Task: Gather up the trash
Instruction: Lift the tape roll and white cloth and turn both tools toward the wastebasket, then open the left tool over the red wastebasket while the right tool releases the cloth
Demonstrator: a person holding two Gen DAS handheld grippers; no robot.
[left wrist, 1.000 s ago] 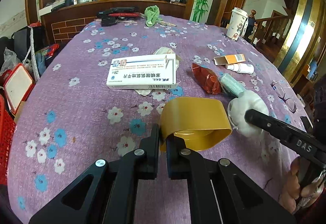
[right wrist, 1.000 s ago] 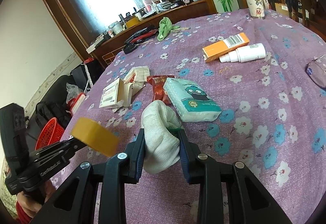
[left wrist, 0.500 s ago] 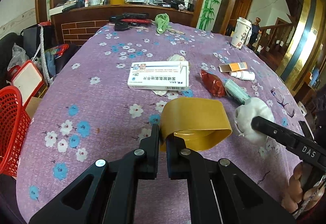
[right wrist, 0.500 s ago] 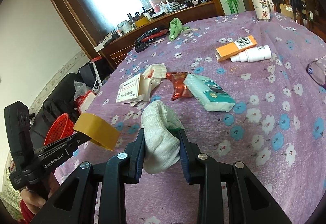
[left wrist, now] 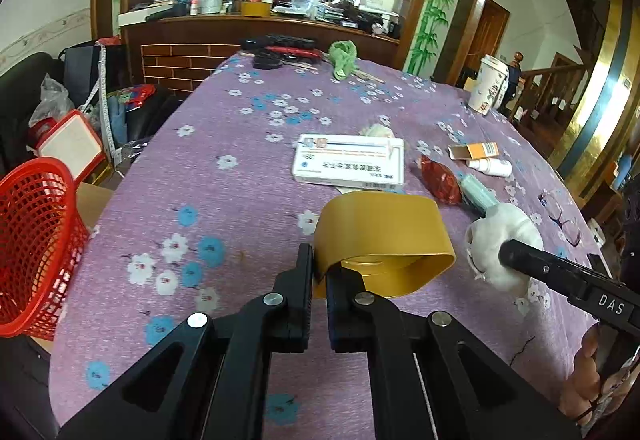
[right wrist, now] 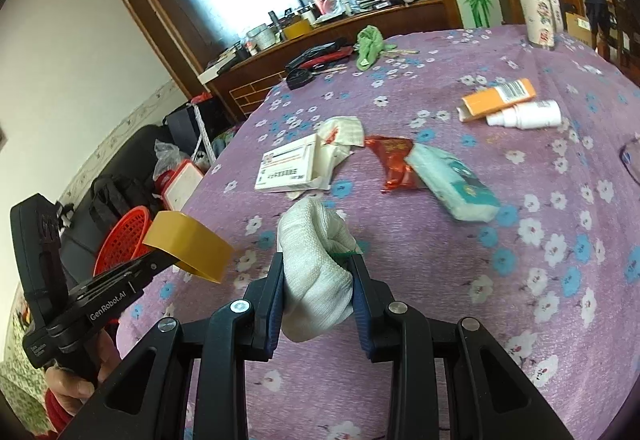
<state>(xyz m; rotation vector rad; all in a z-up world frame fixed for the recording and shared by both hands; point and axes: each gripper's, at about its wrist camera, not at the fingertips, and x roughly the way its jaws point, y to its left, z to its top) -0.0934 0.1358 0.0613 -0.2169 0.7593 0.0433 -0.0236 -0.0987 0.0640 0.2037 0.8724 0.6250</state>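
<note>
My left gripper [left wrist: 319,280] is shut on the wall of a flattened yellow tape ring [left wrist: 382,236] and holds it above the purple floral tablecloth [left wrist: 224,208]. It also shows in the right wrist view [right wrist: 188,244]. My right gripper [right wrist: 318,280] is shut on a crumpled white cloth wad [right wrist: 316,272], seen in the left wrist view [left wrist: 502,240] to the right of the ring. A red mesh basket [left wrist: 36,240] stands beside the table's left edge, low and left of my left gripper.
On the table lie a white medicine box [left wrist: 348,164], a red snack wrapper [left wrist: 440,180], a teal tissue pack [right wrist: 456,180], an orange box [right wrist: 498,98], a white bottle [right wrist: 524,116], glasses [left wrist: 560,212], a green rag [left wrist: 344,56] and a paper cup [left wrist: 490,84].
Both grippers have pulled back and to the left with their loads. The red basket has come into the left wrist view, and the items on the table look farther away.
</note>
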